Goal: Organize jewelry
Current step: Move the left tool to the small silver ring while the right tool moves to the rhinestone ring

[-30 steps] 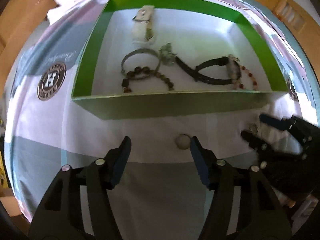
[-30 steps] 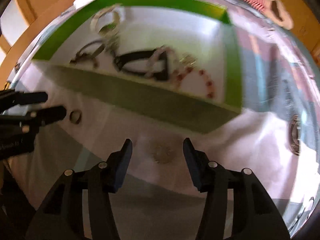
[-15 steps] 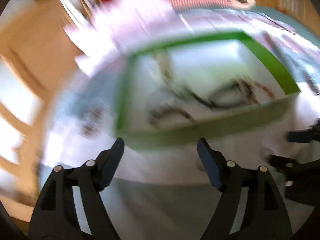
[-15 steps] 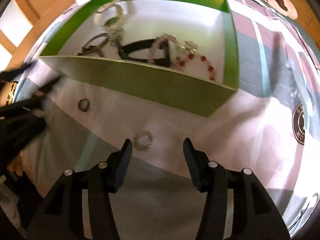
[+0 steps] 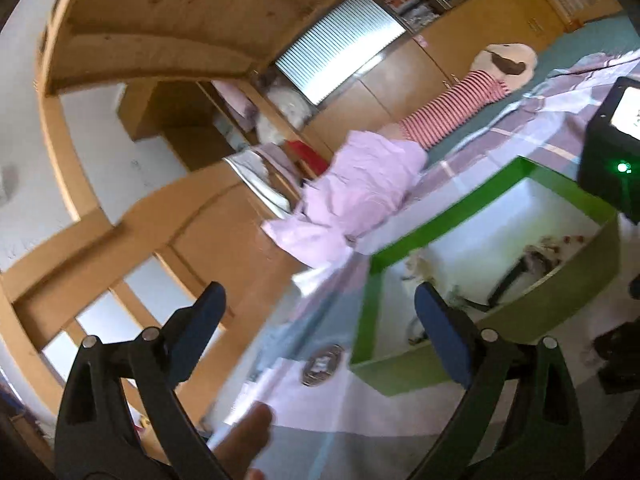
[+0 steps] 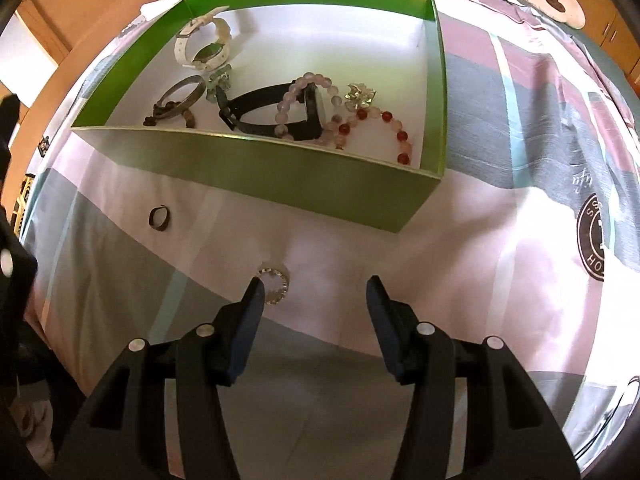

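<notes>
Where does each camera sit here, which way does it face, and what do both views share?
Left wrist: on the left gripper, facing nearly level across the bed to wooden cabinets; both open fingers and a fingertip show.
Right wrist: on the right gripper, facing steeply down at the bedsheet, two rings and the box; its open fingers show.
Shared: the green box of jewelry.

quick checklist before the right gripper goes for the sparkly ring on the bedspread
1. Right gripper open, nothing held: ok.
2. Sparkly ring between the fingers: not ok, it lies by the left finger's tip.
3. Green box has free floor for it: ok.
4. Dark ring lies apart on the bedspread: ok.
5. Left gripper out of the way: ok, jaws just opened wide, empty, aimed off toward the room.
</notes>
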Demonstrator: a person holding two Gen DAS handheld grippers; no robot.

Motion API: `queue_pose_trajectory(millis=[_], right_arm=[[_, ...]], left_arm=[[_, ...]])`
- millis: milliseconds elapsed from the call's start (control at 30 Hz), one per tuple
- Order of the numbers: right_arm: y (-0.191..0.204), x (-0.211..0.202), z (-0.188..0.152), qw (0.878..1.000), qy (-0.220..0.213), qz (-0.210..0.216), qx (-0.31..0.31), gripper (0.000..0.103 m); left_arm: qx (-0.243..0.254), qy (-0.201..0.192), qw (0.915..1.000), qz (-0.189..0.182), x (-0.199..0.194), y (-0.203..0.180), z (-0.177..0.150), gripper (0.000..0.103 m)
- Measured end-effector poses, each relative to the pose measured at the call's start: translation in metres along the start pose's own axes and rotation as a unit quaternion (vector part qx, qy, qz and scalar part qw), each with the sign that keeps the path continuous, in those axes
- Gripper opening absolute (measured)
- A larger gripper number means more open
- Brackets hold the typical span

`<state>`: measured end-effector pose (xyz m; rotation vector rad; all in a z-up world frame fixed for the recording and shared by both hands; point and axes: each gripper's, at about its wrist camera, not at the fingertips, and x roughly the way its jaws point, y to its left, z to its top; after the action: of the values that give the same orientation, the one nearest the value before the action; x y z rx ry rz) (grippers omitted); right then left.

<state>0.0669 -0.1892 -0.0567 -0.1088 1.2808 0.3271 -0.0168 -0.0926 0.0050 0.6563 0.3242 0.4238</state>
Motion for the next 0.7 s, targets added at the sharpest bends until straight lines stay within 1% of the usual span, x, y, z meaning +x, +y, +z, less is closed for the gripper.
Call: queue_pose_trajectory(millis=[67,133,200,300,333,367,400,433,467,500,533,567,600,633,667,700], right_arm=[[-0.003,0.000,0.000,1.000,0.001,-0.004,0.004,0.053],[-0.007,-0.001,-0.001,1.000,0.002,-0.010,0.006,0.053],[-0.013,-0.006,-0.007,1.000,0.004,-0.010,0.008,0.053],[-0.015,-0.007,-0.009,1.000,0.006,-0.012,0.008,0.053],[-0.016,-0.007,-0.009,1.000,0.006,-0.012,0.008,0.053],[-0.017,-0.007,-0.008,1.000,0.005,-0.012,0.008,0.053],[-0.017,-0.008,-0.009,1.000,0.004,-0.013,0.008,0.053],[-0.017,-0.008,-0.009,1.000,0.004,-0.015,0.007,0.053],[-0.016,-0.009,-0.010,1.000,0.002,-0.018,0.004,0.053],[-0.013,-0.007,-0.008,1.000,0.001,-0.021,0.001,0.053],[-0.012,-0.007,-0.008,1.000,0.000,-0.021,-0.001,0.053],[-0.011,-0.007,-0.008,1.000,0.000,-0.020,-0.005,0.053],[-0.009,-0.007,-0.009,1.000,-0.001,-0.018,-0.008,0.053],[-0.007,-0.008,-0.009,1.000,-0.002,-0.017,-0.013,0.053],[-0.005,-0.008,-0.010,1.000,-0.003,-0.017,-0.016,0.053],[-0.003,-0.008,-0.011,1.000,-0.004,-0.015,-0.019,0.053]], left_arm=[[0.004,0.006,1.0000,-0.004,-0.001,0.001,0.000,0.095],[0.008,0.013,0.9999,0.001,0.001,0.001,-0.001,0.095],[0.009,0.022,0.9997,-0.002,0.005,0.000,-0.003,0.095],[0.022,0.035,0.9992,-0.002,0.006,-0.005,-0.004,0.095],[0.024,0.044,0.9987,-0.013,0.009,-0.006,-0.005,0.095],[0.019,0.058,0.9976,-0.032,0.012,-0.004,-0.006,0.095],[0.006,0.088,0.9935,-0.073,0.021,0.000,-0.006,0.095],[-0.007,0.110,0.9878,-0.110,0.029,0.003,-0.006,0.095],[-0.031,0.143,0.9737,-0.175,0.040,0.009,-0.007,0.095],[-0.049,0.164,0.9603,-0.220,0.047,0.011,-0.009,0.095],[-0.076,0.195,0.9389,-0.274,0.057,0.016,-0.012,0.095],[-0.092,0.212,0.9260,-0.299,0.063,0.017,-0.015,0.095],[-0.102,0.225,0.9160,-0.316,0.067,0.017,-0.017,0.095],[-0.101,0.236,0.9094,-0.327,0.070,0.015,-0.021,0.095],[-0.094,0.243,0.9049,-0.337,0.073,0.011,-0.022,0.095],[-0.085,0.253,0.8965,-0.353,0.076,0.006,-0.025,0.095]])
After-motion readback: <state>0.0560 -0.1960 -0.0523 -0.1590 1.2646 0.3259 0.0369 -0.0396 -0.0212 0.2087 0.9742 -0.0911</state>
